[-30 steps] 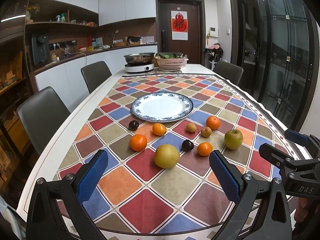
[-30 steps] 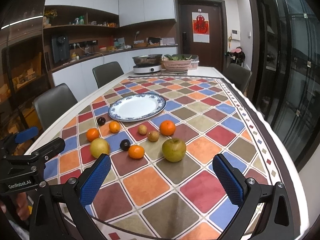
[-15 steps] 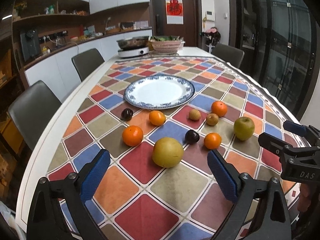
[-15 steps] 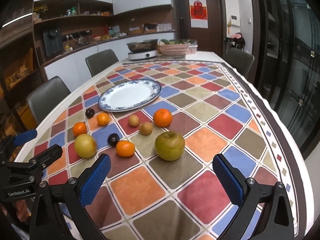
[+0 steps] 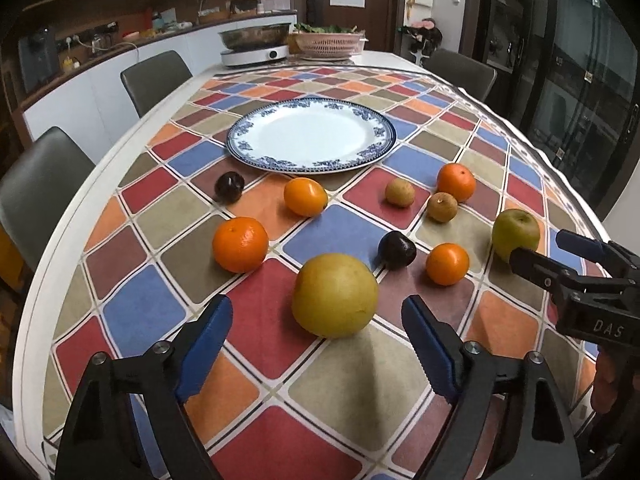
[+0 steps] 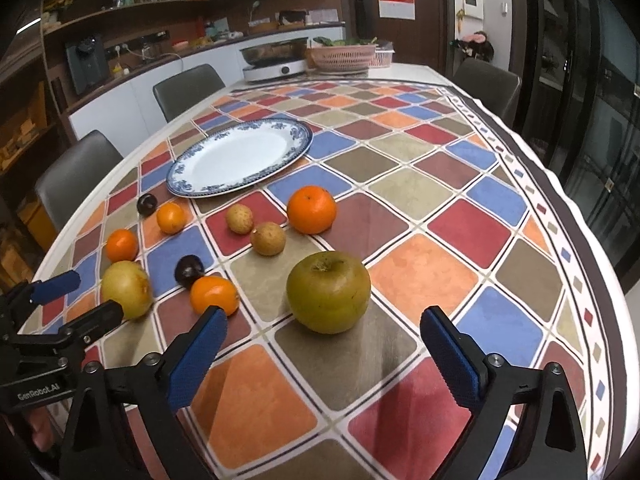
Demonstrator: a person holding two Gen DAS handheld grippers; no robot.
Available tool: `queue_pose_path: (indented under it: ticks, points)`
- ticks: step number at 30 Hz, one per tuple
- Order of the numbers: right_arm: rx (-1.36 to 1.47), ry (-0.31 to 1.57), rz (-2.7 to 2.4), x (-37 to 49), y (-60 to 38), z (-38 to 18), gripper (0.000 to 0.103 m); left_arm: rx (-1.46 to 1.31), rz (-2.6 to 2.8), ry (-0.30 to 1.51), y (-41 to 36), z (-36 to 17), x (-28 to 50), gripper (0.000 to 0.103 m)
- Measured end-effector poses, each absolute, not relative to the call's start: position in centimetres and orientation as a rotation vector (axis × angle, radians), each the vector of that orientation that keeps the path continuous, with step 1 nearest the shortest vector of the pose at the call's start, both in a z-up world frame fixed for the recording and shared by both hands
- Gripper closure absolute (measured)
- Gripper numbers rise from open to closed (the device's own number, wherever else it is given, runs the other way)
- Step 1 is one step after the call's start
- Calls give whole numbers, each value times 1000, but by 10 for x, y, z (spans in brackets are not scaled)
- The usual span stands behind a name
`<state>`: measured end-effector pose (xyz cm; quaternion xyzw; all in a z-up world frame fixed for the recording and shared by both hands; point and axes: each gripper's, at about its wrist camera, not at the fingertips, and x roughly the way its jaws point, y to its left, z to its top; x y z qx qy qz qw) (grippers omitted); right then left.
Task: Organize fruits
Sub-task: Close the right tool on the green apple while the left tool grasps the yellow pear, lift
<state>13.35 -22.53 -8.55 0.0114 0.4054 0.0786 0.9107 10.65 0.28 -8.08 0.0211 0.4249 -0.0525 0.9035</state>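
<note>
Several fruits lie on a chequered tablecloth in front of an empty blue-rimmed plate (image 5: 312,136) (image 6: 240,156). My left gripper (image 5: 318,316) hovers just short of a big yellow pear (image 5: 334,295) (image 6: 126,289); its jaws are closing, wide apart, and the pads do not touch the fruit. My right gripper (image 6: 324,324) stands just short of a green apple (image 6: 328,291) (image 5: 515,233), jaws closing too, nothing pressed between them. Oranges (image 5: 240,244) (image 6: 312,209), two dark plums (image 5: 396,249) and two small brown fruits (image 5: 442,207) lie around.
At the table's far end stand a hotpot cooker (image 5: 256,46) and a pink basket of greens (image 5: 330,42). Grey chairs (image 5: 36,184) line the left side and far end. The table's right edge (image 6: 600,264) runs close to dark glass doors.
Both grippers have moved forward and down toward the fruit. The pear and the apple now loom large between the blue pads, and both pairs of jaws have narrowed a little.
</note>
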Motion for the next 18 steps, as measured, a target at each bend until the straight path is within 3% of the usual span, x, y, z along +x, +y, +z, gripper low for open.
queue_pose_path:
  ticks: [10, 18]
  points:
    - [43, 908, 183, 155, -225, -102, 24, 69, -123, 928, -2, -96, 123, 24]
    - [41, 936, 203, 165, -224, -109, 38, 65, -147, 952, -4, -102, 130, 43]
